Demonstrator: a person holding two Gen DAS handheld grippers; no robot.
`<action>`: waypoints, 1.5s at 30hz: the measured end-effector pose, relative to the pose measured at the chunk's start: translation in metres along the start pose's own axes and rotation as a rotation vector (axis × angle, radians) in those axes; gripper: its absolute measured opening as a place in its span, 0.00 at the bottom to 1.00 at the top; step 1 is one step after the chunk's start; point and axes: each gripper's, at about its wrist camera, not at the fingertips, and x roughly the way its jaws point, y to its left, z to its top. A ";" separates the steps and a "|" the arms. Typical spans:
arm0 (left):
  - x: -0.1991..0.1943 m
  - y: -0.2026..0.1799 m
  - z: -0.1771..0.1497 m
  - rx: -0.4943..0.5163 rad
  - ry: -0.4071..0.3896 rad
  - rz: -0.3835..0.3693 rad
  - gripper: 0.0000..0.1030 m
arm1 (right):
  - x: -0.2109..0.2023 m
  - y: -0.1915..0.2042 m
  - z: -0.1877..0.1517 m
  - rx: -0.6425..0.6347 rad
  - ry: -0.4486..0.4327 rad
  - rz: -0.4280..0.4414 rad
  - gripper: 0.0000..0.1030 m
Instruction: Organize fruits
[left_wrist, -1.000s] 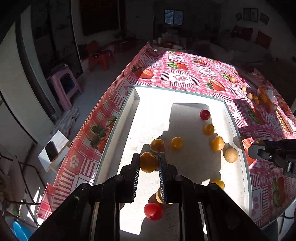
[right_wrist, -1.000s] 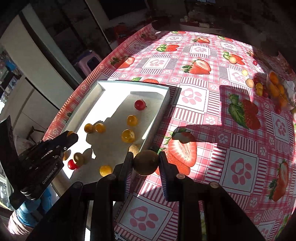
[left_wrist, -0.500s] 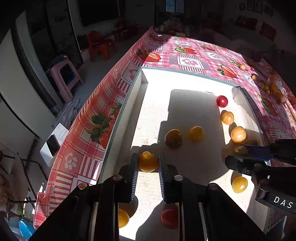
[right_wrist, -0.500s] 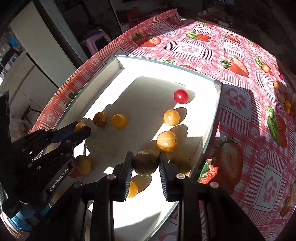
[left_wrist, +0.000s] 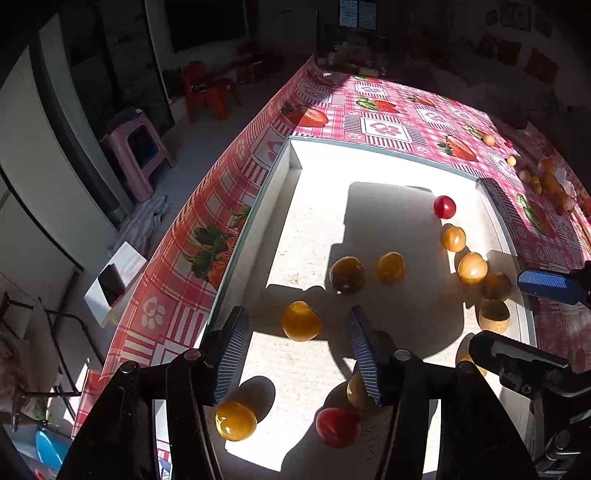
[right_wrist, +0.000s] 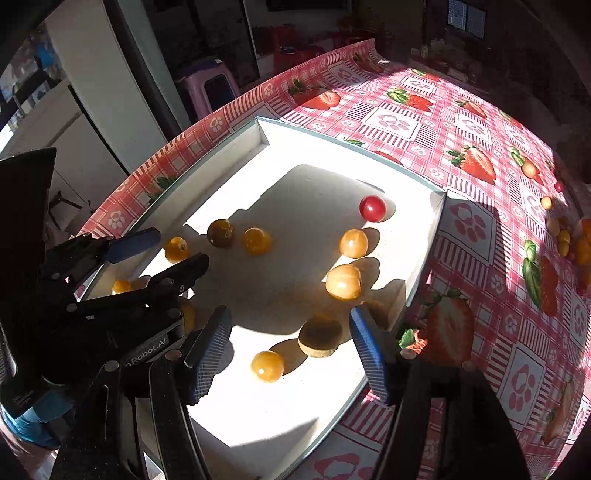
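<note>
Both grippers' jaws are opening: left gripper (left_wrist: 297, 339) around, seemingly clear of, a round orange fruit (left_wrist: 301, 320); right gripper (right_wrist: 290, 350) around a dull brown fruit (right_wrist: 320, 335) in the white tray (right_wrist: 424, 266).

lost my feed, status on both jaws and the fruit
Left gripper jaws opening, orange fruit loose between them. Right gripper jaws opening, brown fruit free in tray. Nothing in the way.
</note>
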 end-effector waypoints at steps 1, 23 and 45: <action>-0.002 0.000 -0.001 -0.003 -0.006 0.004 0.58 | -0.004 0.000 0.000 -0.001 -0.007 -0.001 0.75; -0.068 -0.011 -0.032 -0.008 -0.153 0.112 1.00 | -0.044 -0.020 -0.048 0.102 0.000 -0.089 0.94; -0.099 -0.009 -0.071 -0.025 -0.137 0.124 1.00 | -0.064 0.000 -0.075 0.156 -0.046 -0.172 0.94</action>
